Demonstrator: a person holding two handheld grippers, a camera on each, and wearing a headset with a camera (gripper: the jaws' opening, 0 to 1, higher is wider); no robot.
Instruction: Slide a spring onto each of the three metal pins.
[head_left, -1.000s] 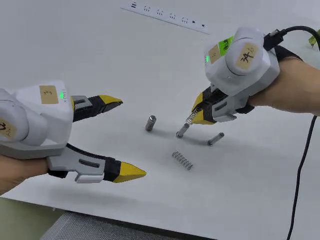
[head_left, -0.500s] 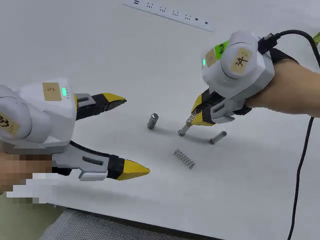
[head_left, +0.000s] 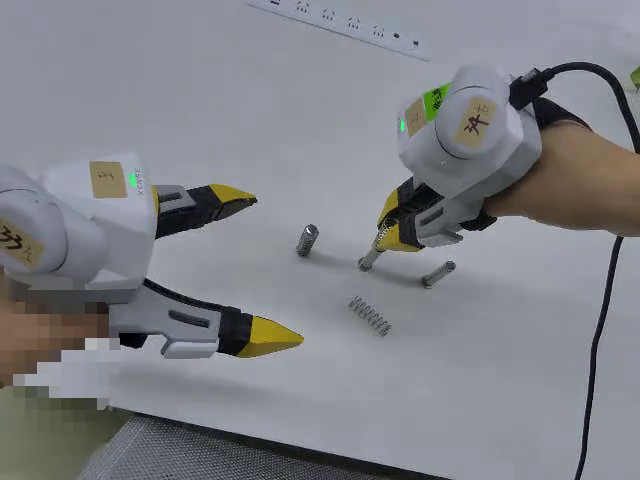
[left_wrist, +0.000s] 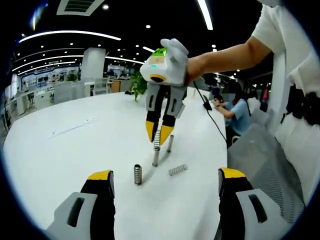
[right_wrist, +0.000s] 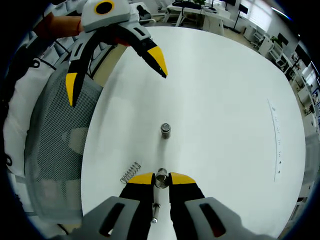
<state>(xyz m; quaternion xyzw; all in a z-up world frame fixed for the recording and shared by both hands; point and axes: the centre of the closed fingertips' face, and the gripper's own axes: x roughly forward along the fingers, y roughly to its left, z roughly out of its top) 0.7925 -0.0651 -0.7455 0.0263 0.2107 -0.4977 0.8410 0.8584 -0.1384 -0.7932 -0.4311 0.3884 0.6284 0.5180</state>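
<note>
On the white desk (head_left: 200, 90), the right gripper (head_left: 391, 228) is clamped on a held spring (head_left: 381, 238), whose lower end meets the top of the middle pin (head_left: 368, 262). At 9 o'clock from that pin stands a sprung pin (head_left: 306, 240) with 1 spring around it. At 3 o'clock is a bare pin (head_left: 437, 273). At 6 o'clock a loose spring (head_left: 369, 315) lies flat. The left gripper (head_left: 270, 270) is at 8 o'clock, jaws wide apart, holding nothing.

White table (head_left: 200, 100); power strip (head_left: 350, 25) at far edge; black cable (head_left: 602, 330) on right.
</note>
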